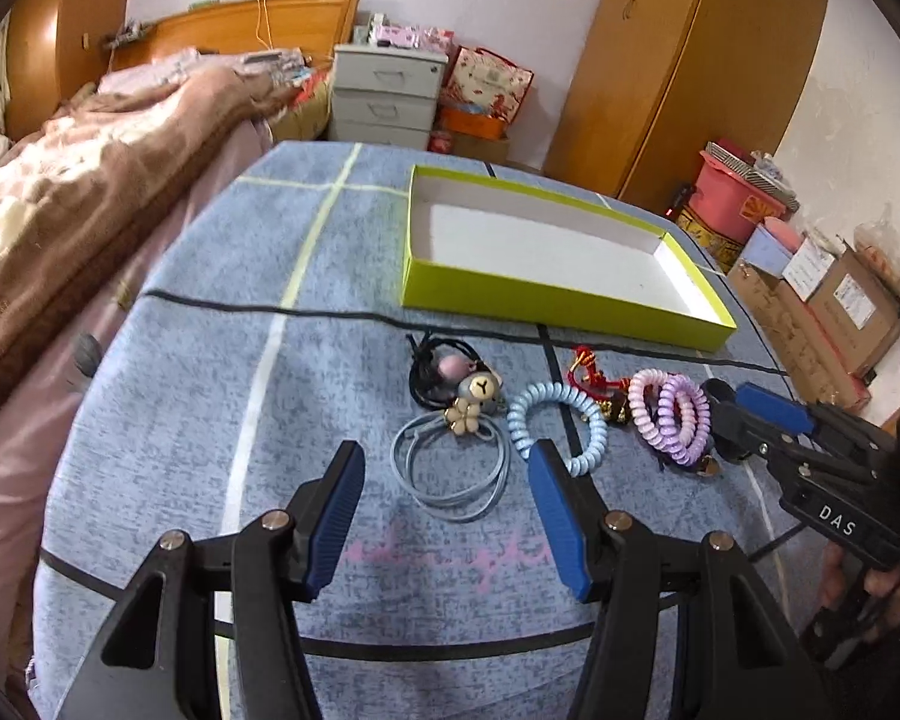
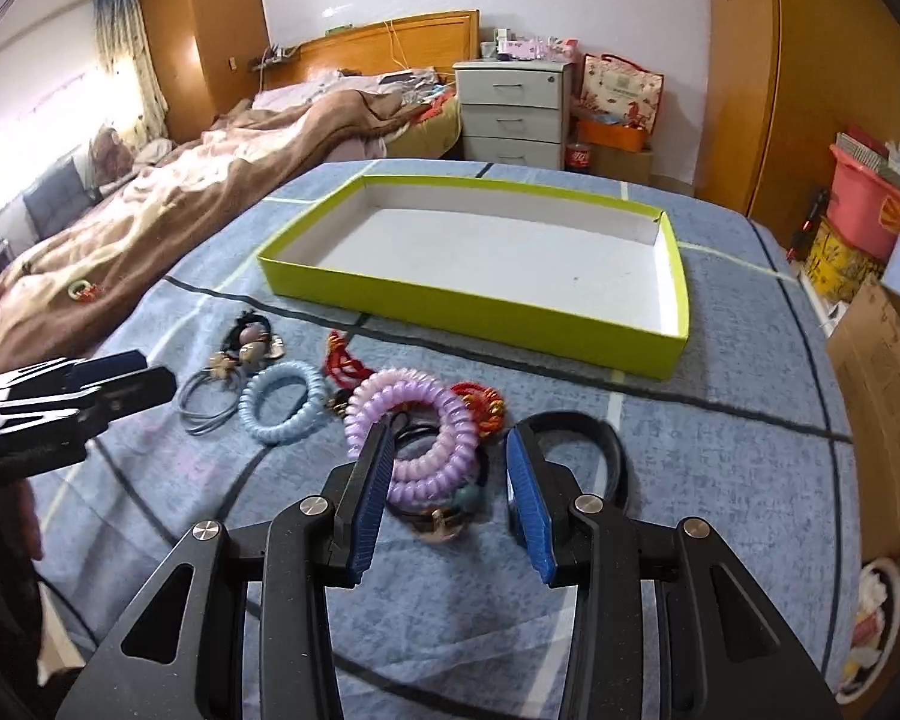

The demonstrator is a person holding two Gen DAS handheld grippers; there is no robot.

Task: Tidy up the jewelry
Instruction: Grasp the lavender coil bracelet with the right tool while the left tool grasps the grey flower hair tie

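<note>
An empty lime-green box (image 1: pixel 546 300) (image 2: pixel 450 309) lies on the blue cloth. In front of it sit hair ties: a thin blue loop tie with a bear charm (image 1: pixel 477 402) (image 2: pixel 210 405), a light blue coil (image 1: pixel 561 414) (image 2: pixel 282 402), purple coils (image 1: pixel 675 414) (image 2: pixel 414 426), a red knotted cord (image 1: pixel 588 369) (image 2: pixel 348 369) and a black headband (image 2: pixel 606 450). My left gripper (image 1: pixel 447 462) (image 2: pixel 150 375) stands open over the blue loop tie. My right gripper (image 2: pixel 447 444) (image 1: pixel 729 405) is open, hovering by the purple coils; nothing is gripped.
A black cable (image 1: pixel 270 307) crosses the cloth in front of the box. A bed with a brown blanket (image 1: pixel 90 168) lies to the left. Drawers (image 1: pixel 387 96), a wardrobe (image 1: pixel 690 60) and cardboard boxes (image 1: pixel 840 312) stand beyond the table edge.
</note>
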